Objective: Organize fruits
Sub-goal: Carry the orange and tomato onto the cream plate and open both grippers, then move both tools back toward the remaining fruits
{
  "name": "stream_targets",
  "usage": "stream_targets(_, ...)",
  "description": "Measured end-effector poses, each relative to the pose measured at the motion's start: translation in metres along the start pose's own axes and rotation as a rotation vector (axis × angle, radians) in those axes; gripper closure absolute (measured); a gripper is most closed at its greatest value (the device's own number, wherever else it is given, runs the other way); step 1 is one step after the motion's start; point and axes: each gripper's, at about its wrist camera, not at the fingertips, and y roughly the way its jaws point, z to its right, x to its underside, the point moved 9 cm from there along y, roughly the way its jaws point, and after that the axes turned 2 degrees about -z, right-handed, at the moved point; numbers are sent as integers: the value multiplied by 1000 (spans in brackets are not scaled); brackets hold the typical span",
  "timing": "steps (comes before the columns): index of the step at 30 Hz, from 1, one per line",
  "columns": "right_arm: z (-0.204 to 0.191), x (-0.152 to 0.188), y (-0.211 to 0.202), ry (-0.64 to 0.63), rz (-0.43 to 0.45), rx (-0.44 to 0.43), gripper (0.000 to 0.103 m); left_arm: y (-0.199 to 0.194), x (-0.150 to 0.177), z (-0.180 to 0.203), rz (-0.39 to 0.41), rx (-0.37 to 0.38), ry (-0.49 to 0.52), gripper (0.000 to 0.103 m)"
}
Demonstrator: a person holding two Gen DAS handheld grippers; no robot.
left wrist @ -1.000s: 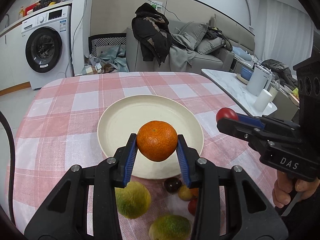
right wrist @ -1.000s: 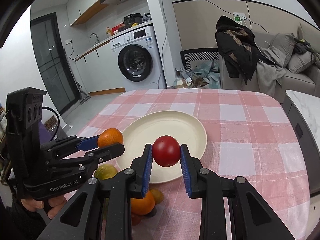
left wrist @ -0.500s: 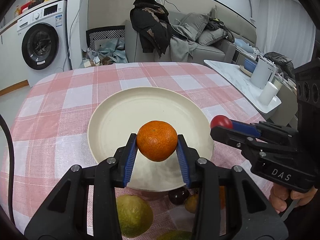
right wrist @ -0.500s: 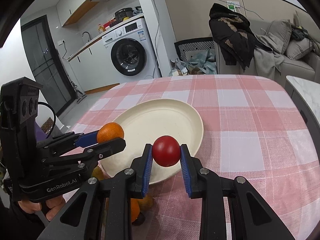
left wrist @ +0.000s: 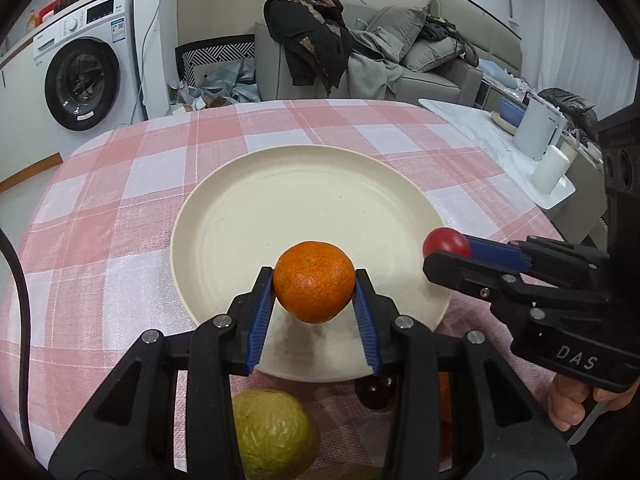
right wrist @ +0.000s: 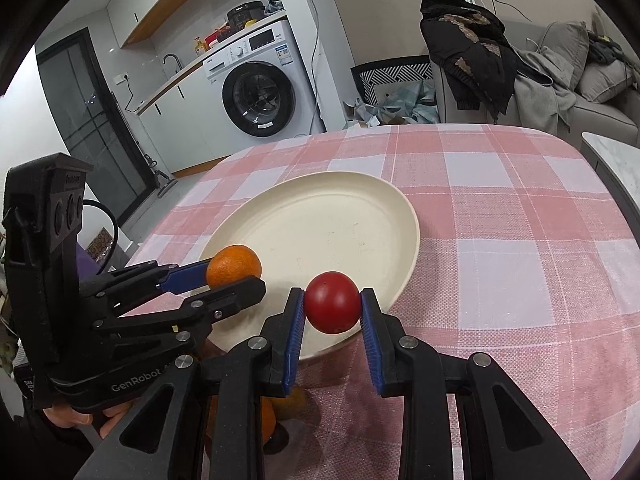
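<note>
Orange mandarin [left wrist: 314,281] clamped in left gripper [left wrist: 314,300], red tomato [right wrist: 332,307] pinched in right gripper [right wrist: 332,312], both poised over cream plate [left wrist: 320,184] near edge; careless release risks fruit rolling off rim.

Ahead of both grippers the cream plate [left wrist: 304,200] lies bare, with open checked tablecloth [right wrist: 520,216] beyond and to its sides. Under the left gripper [left wrist: 314,300] a green fruit [left wrist: 272,432] and small dark fruit [left wrist: 374,394] crowd the near edge; the right gripper [left wrist: 444,252] flanks it closely.
</note>
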Motion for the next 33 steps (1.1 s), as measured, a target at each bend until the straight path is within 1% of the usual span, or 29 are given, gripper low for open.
stream_targets(2, -2, -1, 0, -5, 6, -7, 74, 0, 1, -1, -2, -17, 7, 67)
stream_targets(3, -1, -1, 0, -6, 10, -5, 71, -1, 0, -1, 1, -23, 7, 67)
stream_targets(6, 1, -4, -6, -28, 50, 27, 58, -6, -2, -4, 17, -33, 1, 66)
stream_targets(7, 2, -5, -9, -29, 63, 28, 55, -9, -3, -7, 24, -35, -7, 65)
stream_targets(9, 5, -6, -12, -26, 74, 27, 47, -15, -5, -12, 36, -40, -21, 63)
stream_targets(10, 7, -6, -14, -25, 77, 36, 44, -19, -5, -14, 42, -43, -26, 59)
stream_targets(11, 9, -6, -15, -27, 77, 50, 36, -23, -5, -16, 46, -49, -30, 52)
stream_targets(12, 10, -5, -16, -28, 72, 60, 28, -27, -5, -19, 53, -56, -35, 48)
stream_targets(13, 10, -5, -17, -30, 65, 72, 24, -34, -4, -22, 62, -62, -42, 40)
stream_targets(14, 11, -4, -19, -29, 63, 87, 15, -39, -2, -25, 68, -68, -48, 27)
stream_targets(15, 12, -3, -22, -29, 68, 97, 7, -45, 0, -27, 72, -75, -53, 20)
stream_targets(16, 11, -2, -24, -34, 73, 104, 2, -53, 2, -30, 84, -82, -56, 15)
stream_targets(17, 10, -1, -27, -43, 74, 108, 0, -61, 5, -32, 96, -85, -55, 14)
stream_targets(18, 9, 1, -30, -51, 76, 111, 0, -68, 8, -34, 102, -90, -52, 12)
stream_targets(20, 10, 2, -34, -47, 80, 127, 0, -83, 16, -39, 111, -116, -60, 1)
stream_targets(21, 10, 4, -37, -40, 81, 132, 0, -90, 20, -41, 119, -125, -66, 1)
stream_targets(24, 6, 8, -45, -36, 76, 100, 0, -109, 33, -40, 132, -123, -66, 1)
stream_targets(28, 4, 13, -56, -41, 81, 110, 0, -128, 48, -30, 139, -97, -57, 1)
stream_targets(31, 0, 19, -63, -44, 77, 111, 0, -138, 58, -25, 140, -106, -48, 1)
stream_targets(33, -4, 25, -68, -49, 73, 106, 0, -143, 65, -22, 135, -98, -52, 1)
